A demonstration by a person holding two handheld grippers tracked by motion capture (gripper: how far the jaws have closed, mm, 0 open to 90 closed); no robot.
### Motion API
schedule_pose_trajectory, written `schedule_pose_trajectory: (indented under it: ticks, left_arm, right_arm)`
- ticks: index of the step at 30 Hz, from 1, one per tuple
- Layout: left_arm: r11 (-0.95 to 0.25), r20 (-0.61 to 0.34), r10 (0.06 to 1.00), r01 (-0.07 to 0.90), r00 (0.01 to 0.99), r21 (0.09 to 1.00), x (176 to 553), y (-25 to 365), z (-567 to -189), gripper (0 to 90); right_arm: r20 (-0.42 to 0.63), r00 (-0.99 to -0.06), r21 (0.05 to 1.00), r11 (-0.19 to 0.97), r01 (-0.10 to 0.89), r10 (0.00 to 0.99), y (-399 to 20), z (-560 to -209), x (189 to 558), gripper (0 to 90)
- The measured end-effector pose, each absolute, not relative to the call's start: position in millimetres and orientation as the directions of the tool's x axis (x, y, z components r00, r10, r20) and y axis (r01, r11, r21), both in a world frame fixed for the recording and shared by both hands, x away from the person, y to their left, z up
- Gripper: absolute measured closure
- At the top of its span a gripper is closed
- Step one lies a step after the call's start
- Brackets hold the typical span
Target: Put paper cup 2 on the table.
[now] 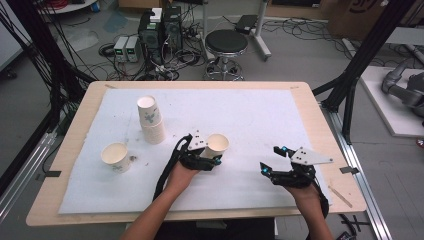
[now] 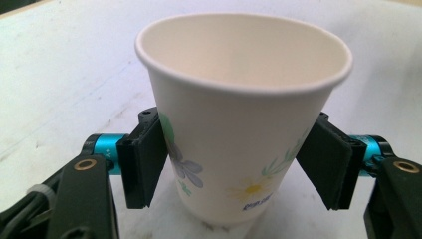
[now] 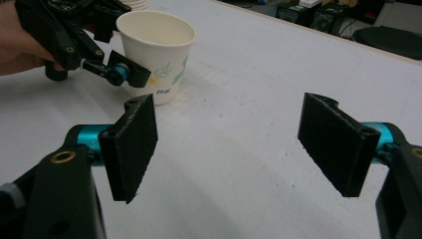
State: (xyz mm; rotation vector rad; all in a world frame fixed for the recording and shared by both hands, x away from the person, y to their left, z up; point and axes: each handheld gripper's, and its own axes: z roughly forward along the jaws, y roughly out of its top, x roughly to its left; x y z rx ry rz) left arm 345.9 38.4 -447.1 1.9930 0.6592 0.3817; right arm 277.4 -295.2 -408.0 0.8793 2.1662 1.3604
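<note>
A white paper cup [image 1: 217, 145] with a flower print stands upright on the white mat [image 1: 260, 115], a little right of the middle. My left gripper [image 1: 215, 155] reaches it from the near side, and its two black pads [image 2: 144, 159] lie against the lower wall of the cup [image 2: 244, 124] on either side. The right gripper view shows the same cup [image 3: 157, 55] with one pad of the left gripper [image 3: 130, 73] on its side. My right gripper [image 1: 270, 159] rests low over the mat to the right, jaws wide apart [image 3: 239, 144] with nothing between them.
A stack of cups [image 1: 151, 120] stands at the mat's left centre. A single upright cup [image 1: 116, 157] is nearer the left front. Beyond the table's far edge are a black stool [image 1: 226, 42], computer cases [image 1: 160, 30] and cables on the floor.
</note>
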Motion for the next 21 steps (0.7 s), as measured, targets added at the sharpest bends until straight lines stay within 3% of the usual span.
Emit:
schedule_pose_trajectory:
  ticks: [10, 21]
  left_arm:
    - [-0.399, -0.012, 0.594, 0.308, 0.805, 0.864, 344, 45, -449, 29.8]
    - [-0.316, -0.063, 0.593, 0.304, 0.803, 0.899, 333, 69, -448, 17.8]
  right_arm:
    - [-0.028, -0.704, 0.904, 0.319, 0.285, 0.71, -296, -408, 276, 24.3]
    - [-0.02, -0.699, 0.903, 0.313, 0.294, 0.715, -300, -409, 276, 24.3]
